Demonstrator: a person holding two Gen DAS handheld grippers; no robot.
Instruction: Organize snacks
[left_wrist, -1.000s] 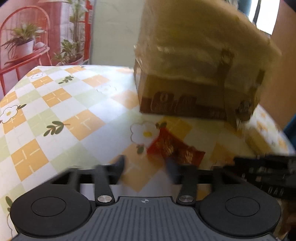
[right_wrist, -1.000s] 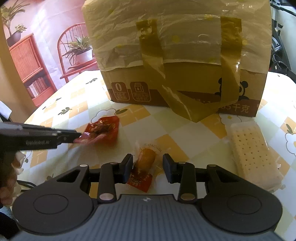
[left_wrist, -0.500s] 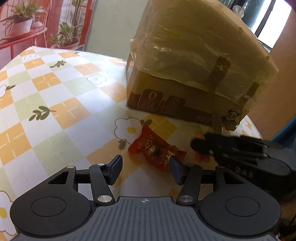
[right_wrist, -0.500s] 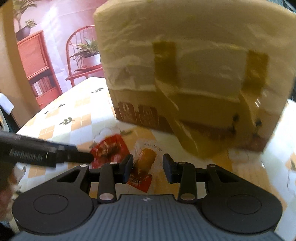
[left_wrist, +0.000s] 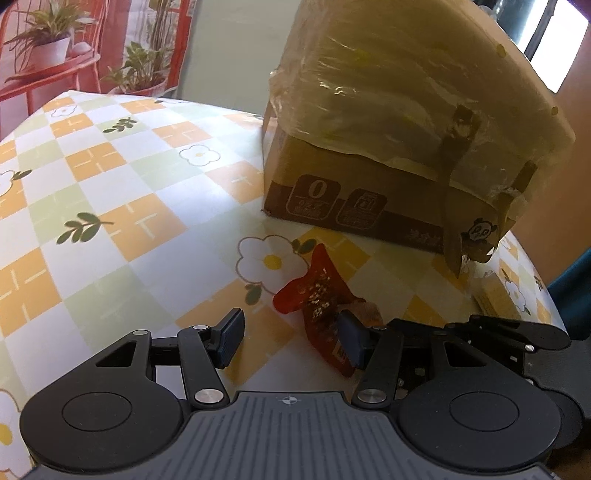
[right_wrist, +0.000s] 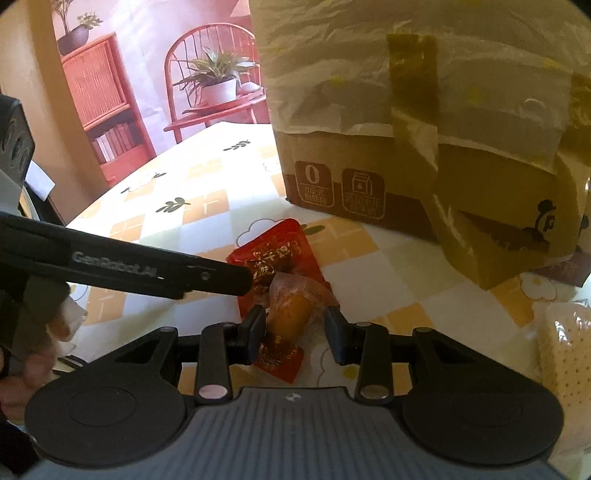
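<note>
A red snack packet (left_wrist: 317, 295) lies on the checked tablecloth in front of a cardboard box (left_wrist: 369, 206) covered with a yellowish bag. My left gripper (left_wrist: 291, 339) is open, low over the table, with the packet by its right finger. In the right wrist view the same red packet (right_wrist: 277, 251) lies behind a clear-wrapped orange snack (right_wrist: 291, 314) with a red end. My right gripper (right_wrist: 295, 328) is open with the orange snack between its fingers. The left gripper's finger (right_wrist: 147, 266) reaches in from the left beside the red packet.
The box (right_wrist: 406, 166) stands close behind the snacks. A pale wafer pack (right_wrist: 565, 350) lies at the right, also seen as a yellow edge (left_wrist: 495, 299) in the left wrist view. The right gripper's arm (left_wrist: 498, 332) is at right. Red chair and plants stand beyond the table.
Both grippers have moved closer to the snacks. The orange snack now sits between the right fingers, partly over the red packet. The left gripper came lower beside the red packet.
</note>
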